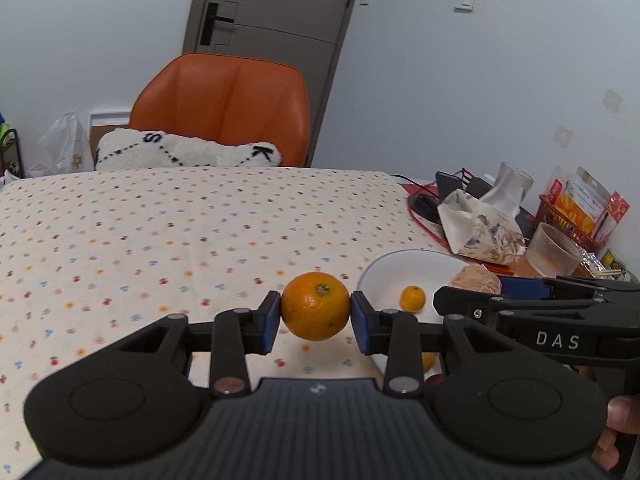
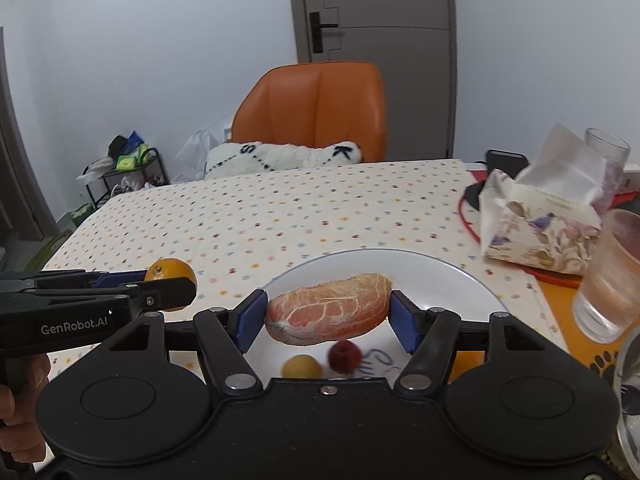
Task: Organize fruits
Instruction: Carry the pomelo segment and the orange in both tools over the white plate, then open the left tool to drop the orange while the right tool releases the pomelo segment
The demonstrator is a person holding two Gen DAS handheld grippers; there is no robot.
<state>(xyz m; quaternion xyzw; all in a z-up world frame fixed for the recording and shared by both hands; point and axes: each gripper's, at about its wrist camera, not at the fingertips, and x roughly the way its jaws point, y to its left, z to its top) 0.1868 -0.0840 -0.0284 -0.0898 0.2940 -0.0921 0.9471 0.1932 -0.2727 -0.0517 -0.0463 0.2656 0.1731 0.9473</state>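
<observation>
From the left wrist view, I am holding my left tool (image 1: 315, 309) clenched on a tangerine (image 1: 315, 306), its blue pads pressing the fruit's two sides at its widest girth, stem end facing up and away. The fruit is hanging above the spotted tabletop (image 1: 160, 232), just to the near left of the white plate (image 1: 384, 276). I am judging it light and fairly firm, with a pebbled rind that gives the pads some bite; being round, it could roll out if I am squeezing off its middle, so I am keeping the grip across the equator. A small kumquat (image 1: 412, 298) is lying on the plate, and my right tool is reaching in over the plate's right side with a peeled pomelo segment (image 1: 476, 280).

From the right wrist view, I am gripping that peeled pomelo segment (image 2: 329, 309) in my right tool (image 2: 328, 314), the pads closed on its two tapered ends, above the plate (image 2: 460, 280). I am judging this one soft, moist and easily burst: its thin veined membrane would tear under a hard pinch, so a light hold is what I am aiming for. Below it on the plate a yellow fruit (image 2: 302, 366) and a red berry (image 2: 344, 355) are lying close together. My left tool is showing to the left of the plate, with the tangerine in it.
</observation>
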